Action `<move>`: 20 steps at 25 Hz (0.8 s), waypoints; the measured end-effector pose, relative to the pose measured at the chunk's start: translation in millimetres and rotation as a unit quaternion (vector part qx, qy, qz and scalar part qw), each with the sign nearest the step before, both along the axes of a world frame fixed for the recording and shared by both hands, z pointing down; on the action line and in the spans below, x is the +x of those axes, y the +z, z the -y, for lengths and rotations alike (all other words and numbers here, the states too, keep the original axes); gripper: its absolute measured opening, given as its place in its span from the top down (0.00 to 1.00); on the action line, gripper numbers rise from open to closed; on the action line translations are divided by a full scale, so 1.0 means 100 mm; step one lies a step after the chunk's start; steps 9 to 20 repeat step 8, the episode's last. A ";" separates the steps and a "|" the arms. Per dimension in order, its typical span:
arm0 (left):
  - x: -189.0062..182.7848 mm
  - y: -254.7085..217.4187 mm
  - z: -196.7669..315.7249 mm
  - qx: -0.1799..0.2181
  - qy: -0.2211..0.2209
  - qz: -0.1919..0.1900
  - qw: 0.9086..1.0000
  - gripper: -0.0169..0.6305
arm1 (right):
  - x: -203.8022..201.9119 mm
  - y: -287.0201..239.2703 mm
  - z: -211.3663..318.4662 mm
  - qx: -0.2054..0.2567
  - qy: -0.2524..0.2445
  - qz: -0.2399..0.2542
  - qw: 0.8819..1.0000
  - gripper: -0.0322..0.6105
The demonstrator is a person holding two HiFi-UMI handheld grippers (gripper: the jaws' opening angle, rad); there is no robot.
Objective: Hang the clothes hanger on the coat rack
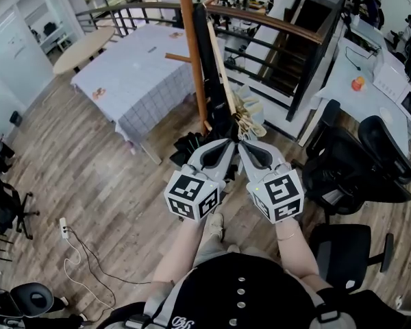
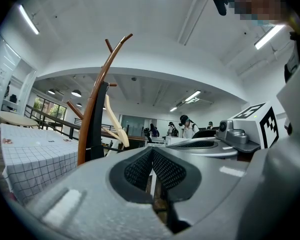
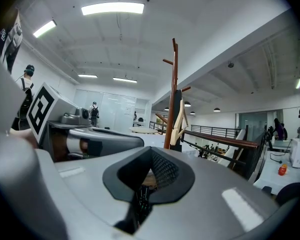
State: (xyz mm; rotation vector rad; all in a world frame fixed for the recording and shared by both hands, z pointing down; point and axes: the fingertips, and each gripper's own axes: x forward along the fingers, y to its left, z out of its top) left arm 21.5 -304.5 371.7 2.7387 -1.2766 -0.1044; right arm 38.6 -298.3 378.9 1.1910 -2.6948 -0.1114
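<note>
1 coat rack [image 1: 191,46], 1 clothes hanger [image 2: 117,125], 1 left gripper [image 1: 225,144], 1 right gripper [image 1: 245,146].

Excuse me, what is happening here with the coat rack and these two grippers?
A person stands in front of a wooden coat rack and holds the left gripper and the right gripper side by side, pointed towards it. Both grippers are shut and hold nothing. A pale wooden clothes hanger already hangs on the rack, beside a black garment. The hanging seems done, and nothing is being handled at this moment.
</note>
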 end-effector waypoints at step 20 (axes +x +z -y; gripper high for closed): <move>-0.01 0.04 -0.01 0.000 -0.006 0.004 1.000 0.98 | 0.01 0.03 0.01 -0.002 0.002 0.004 1.000 0.95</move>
